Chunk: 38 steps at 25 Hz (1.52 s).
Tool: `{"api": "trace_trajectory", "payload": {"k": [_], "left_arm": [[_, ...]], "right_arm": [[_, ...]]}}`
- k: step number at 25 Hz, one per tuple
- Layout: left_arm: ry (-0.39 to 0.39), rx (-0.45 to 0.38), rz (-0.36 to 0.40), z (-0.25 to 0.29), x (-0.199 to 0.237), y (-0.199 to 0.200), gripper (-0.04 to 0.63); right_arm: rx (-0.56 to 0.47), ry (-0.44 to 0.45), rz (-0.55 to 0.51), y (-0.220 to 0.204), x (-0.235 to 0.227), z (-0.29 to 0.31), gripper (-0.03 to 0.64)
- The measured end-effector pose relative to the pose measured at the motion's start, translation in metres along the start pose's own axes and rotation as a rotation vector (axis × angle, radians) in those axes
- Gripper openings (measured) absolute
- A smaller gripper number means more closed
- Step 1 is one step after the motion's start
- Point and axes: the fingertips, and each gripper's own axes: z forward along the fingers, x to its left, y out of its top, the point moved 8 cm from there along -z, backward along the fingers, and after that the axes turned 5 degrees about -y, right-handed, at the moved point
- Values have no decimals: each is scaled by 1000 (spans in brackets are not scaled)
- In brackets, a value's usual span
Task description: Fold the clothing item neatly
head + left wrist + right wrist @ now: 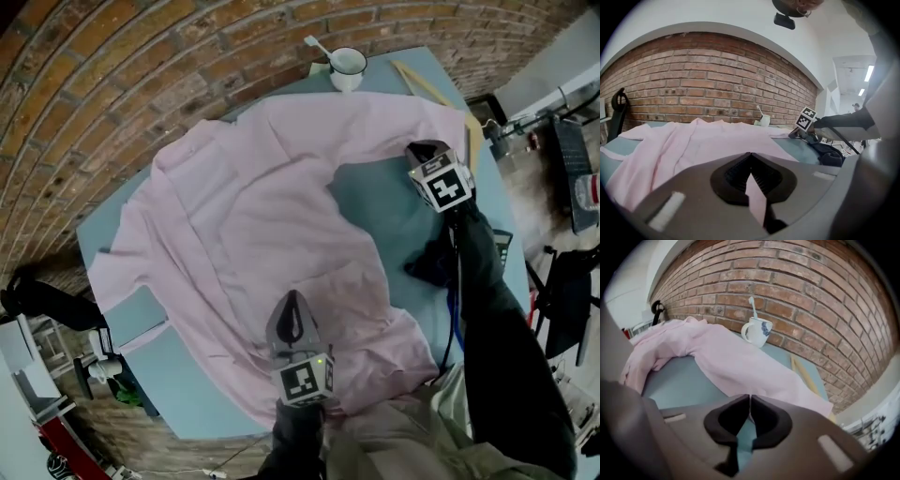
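A pink shirt lies spread open across the blue counter, which stands in front of a brick wall. At the left, one sleeve reaches the counter's left edge. The body of the shirt covers the middle, rumpled, with one part drawn toward the near edge.

The left tongs sit at the near middle, over that drawn part of the shirt. They are clenched on it: the left gripper view shows a strip of pink cloth pinched between the pads.

At the far edge, just beyond the shirt, a white mug stands upright with a white handle sticking out of it.

To the right of a bare patch of counter, the right tongs point down at the shirt's far right part. They are clenched too, tips meeting right at the cloth's edge with a thin pale sliver between them.

A pale wooden strip lies along the far right edge. A dark bundle rests on the counter beside the right arm.
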Motion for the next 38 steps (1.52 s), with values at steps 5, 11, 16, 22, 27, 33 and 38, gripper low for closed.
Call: {"api": "trace_trajectory", "payload": {"k": [5, 11, 16, 22, 27, 33, 38], "left_arm": [[45, 6, -27, -22, 13, -7, 8], [69, -6, -97, -48, 24, -29, 8], [50, -28, -136, -73, 33, -40, 8], [58, -64, -176, -104, 51, -41, 8], [80, -86, -191, -125, 81, -40, 8], [147, -86, -256, -145, 121, -52, 8], [290, -112, -335, -170, 206, -51, 8]], "right_arm": [[-37, -42, -123, 8, -2, -16, 8], [-329, -200, -324, 75, 5, -106, 8], [-429, -329, -877, 143, 109, -170, 8], [-614, -257, -1070, 140, 278, -194, 29], [-663, -79, -800, 109, 305, -223, 81], [-462, 270, -300, 58, 311, -215, 2], [-294, 426, -137, 31, 376, -185, 2]]}}
